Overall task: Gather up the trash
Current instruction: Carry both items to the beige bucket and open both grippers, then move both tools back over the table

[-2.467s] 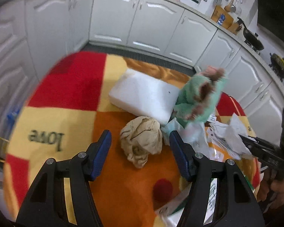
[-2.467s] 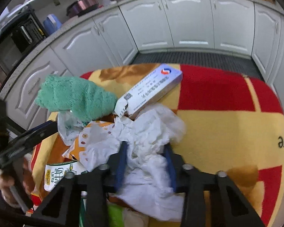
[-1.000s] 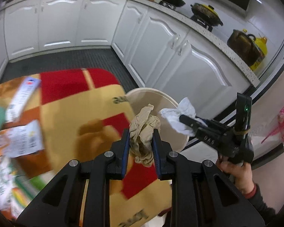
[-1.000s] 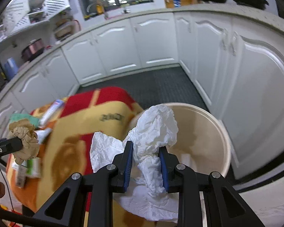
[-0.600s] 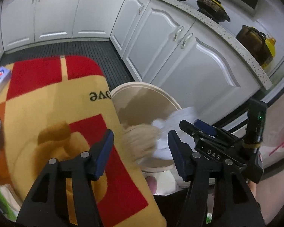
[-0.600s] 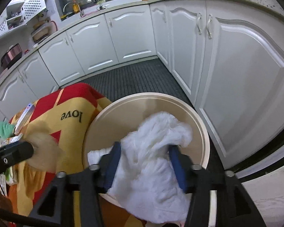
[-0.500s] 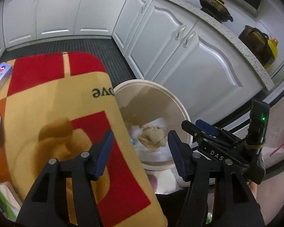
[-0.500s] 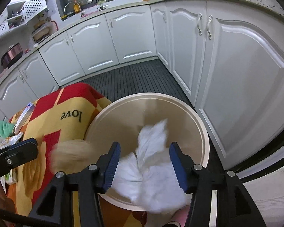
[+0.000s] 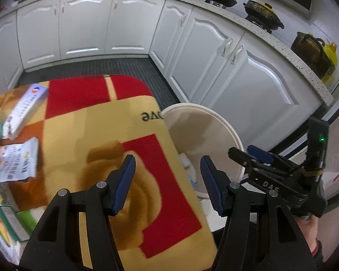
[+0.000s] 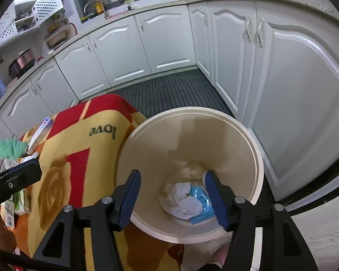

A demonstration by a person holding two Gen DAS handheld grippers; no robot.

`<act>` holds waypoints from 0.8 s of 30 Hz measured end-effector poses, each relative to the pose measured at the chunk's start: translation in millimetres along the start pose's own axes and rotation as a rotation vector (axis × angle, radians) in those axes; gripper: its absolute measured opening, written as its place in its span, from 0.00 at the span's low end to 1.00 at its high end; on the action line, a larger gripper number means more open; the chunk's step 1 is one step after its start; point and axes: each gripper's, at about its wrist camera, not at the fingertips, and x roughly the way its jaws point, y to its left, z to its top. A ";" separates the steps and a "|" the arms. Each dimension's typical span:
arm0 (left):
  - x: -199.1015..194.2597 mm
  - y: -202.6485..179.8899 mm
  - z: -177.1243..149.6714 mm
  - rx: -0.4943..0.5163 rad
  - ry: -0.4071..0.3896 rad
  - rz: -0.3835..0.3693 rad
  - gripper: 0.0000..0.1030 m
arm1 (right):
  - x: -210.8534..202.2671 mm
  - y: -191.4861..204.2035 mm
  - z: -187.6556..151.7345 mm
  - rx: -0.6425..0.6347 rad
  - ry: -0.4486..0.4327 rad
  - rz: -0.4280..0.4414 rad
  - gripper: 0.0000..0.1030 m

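While both claws hang over the edge of the table, the dropping step looks done for this round. The right gripper (image 10: pixel 171 194) is over the round bin (image 10: pixel 257 158) with its jaws opening and nothing between them. The left gripper (image 9: pixel 167 178) has its jaws about half open and holds nothing too. Down in the bin lie a white crumpled tissue (image 10: pixel 180 201) and a blue wrapper (image 10: pixel 201 203); a tan lump behind them is too blurry to name. More trash waits at the far side of the blanket (image 9: pixel 115 124): a long white box (image 9: pixel 24 110), a printed packet (image 9: pixel 13 160) and a green fuzzy cloth (image 10: pixel 9 149). Next, the hands likely need to swing back there and grab another piece. The bin stands just beside the table, so nothing blocks the way.
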 end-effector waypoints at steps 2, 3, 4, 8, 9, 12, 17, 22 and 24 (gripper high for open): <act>-4.7 2.7 -2.1 0.006 -0.009 0.023 0.57 | -3.4 5.9 -0.5 -0.009 -0.006 0.005 0.60; -7.9 4.8 -4.2 0.009 -0.014 0.032 0.57 | -5.3 10.4 -0.7 -0.017 -0.008 0.011 0.60; -10.7 6.4 -5.5 0.012 -0.019 0.043 0.57 | -6.4 13.6 -0.9 -0.022 -0.010 0.013 0.60; -22.3 14.7 -9.4 0.015 -0.040 0.091 0.57 | -9.9 29.0 -2.4 -0.046 -0.012 0.032 0.61; -25.2 16.9 -10.5 0.014 -0.046 0.101 0.57 | -10.9 34.1 -2.6 -0.052 -0.014 0.039 0.61; -35.7 24.9 -13.5 0.012 -0.071 0.142 0.57 | -13.6 45.0 -3.1 -0.064 -0.022 0.055 0.61; -51.8 40.5 -16.6 0.005 -0.099 0.200 0.57 | -18.8 61.6 -4.4 -0.080 -0.037 0.074 0.67; -66.5 59.5 -20.9 -0.022 -0.113 0.233 0.57 | -21.4 78.9 -5.3 -0.098 -0.037 0.095 0.67; -74.3 68.8 -23.7 -0.040 -0.124 0.235 0.57 | -22.4 87.2 -4.7 -0.108 -0.036 0.107 0.67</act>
